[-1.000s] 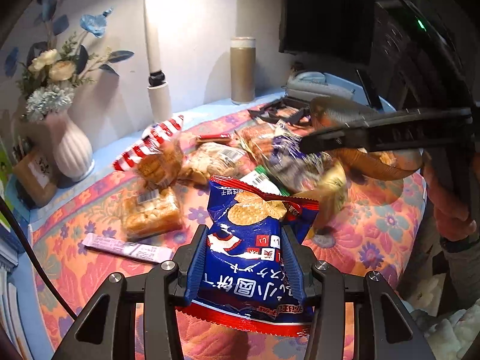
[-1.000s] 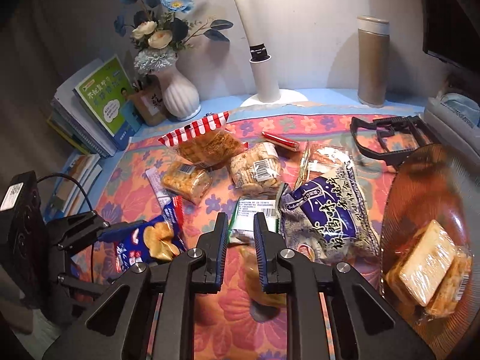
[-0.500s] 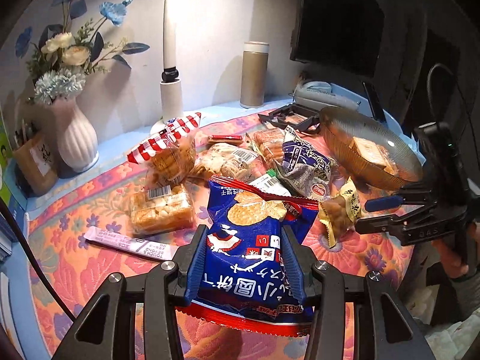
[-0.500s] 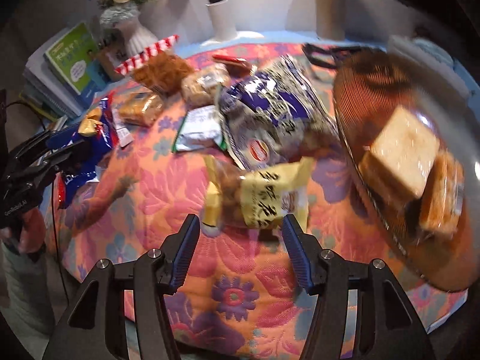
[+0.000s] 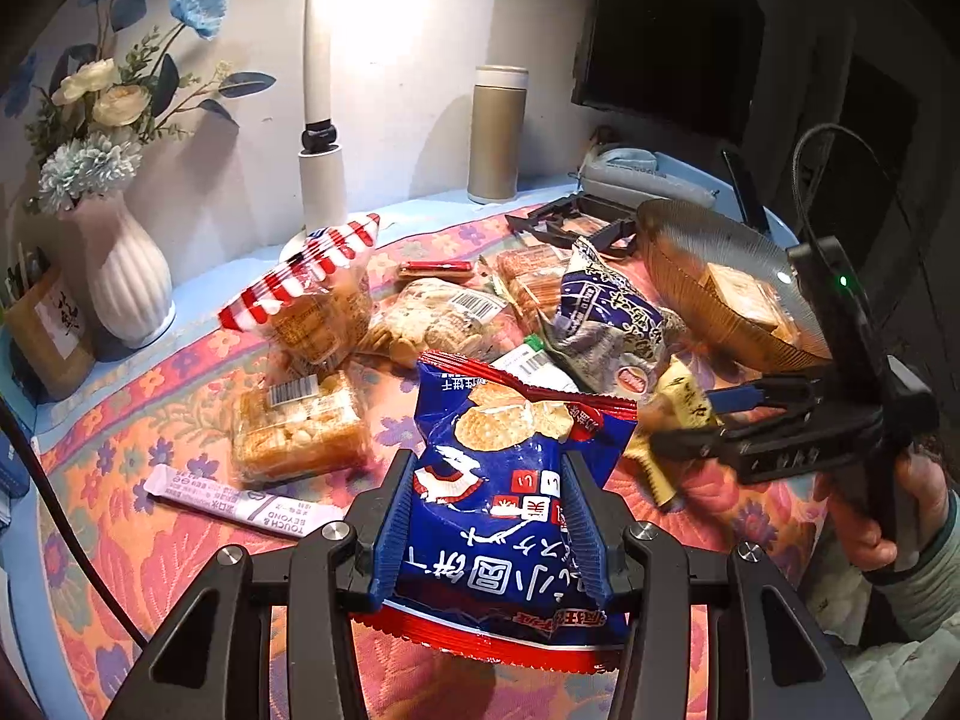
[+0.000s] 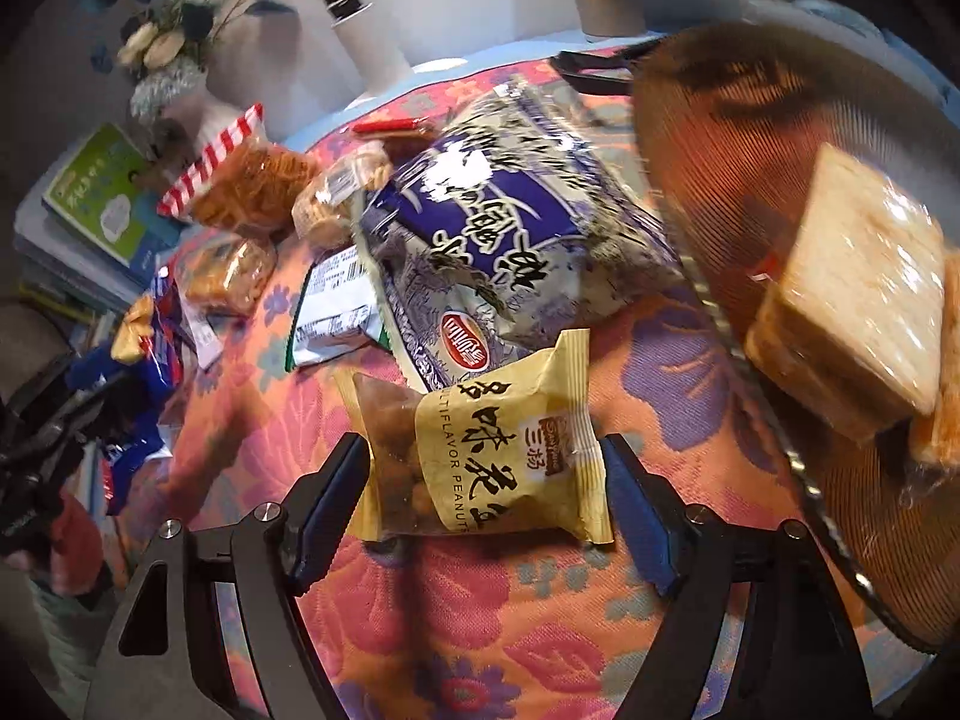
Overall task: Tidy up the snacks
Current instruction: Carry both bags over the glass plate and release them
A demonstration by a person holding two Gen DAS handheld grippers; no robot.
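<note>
My left gripper (image 5: 489, 468) is shut on a blue-and-red cracker bag (image 5: 510, 516) and holds it above the floral cloth. My right gripper (image 6: 483, 450) is open, its fingers on either side of a yellow peanut packet (image 6: 504, 456) that lies on the cloth; it shows at the right in the left wrist view (image 5: 708, 420). A brown glass bowl (image 6: 720, 138) with wrapped cakes (image 6: 852, 300) stands to the right. A purple-white bag (image 6: 480, 228), a red-striped bag (image 5: 306, 294) and several biscuit packs (image 5: 294, 426) lie on the cloth.
A white vase of flowers (image 5: 120, 282), a lamp post (image 5: 321, 120) and a tan flask (image 5: 498, 132) stand at the back. Books (image 6: 102, 204) are stacked at the left. A black frame (image 5: 576, 222) lies behind the bowl. A white sachet (image 5: 240, 504) lies front left.
My right gripper has opened wide and come down around the peanut packet near the bowl. My left gripper has kept hold of the blue bag and barely moved.
</note>
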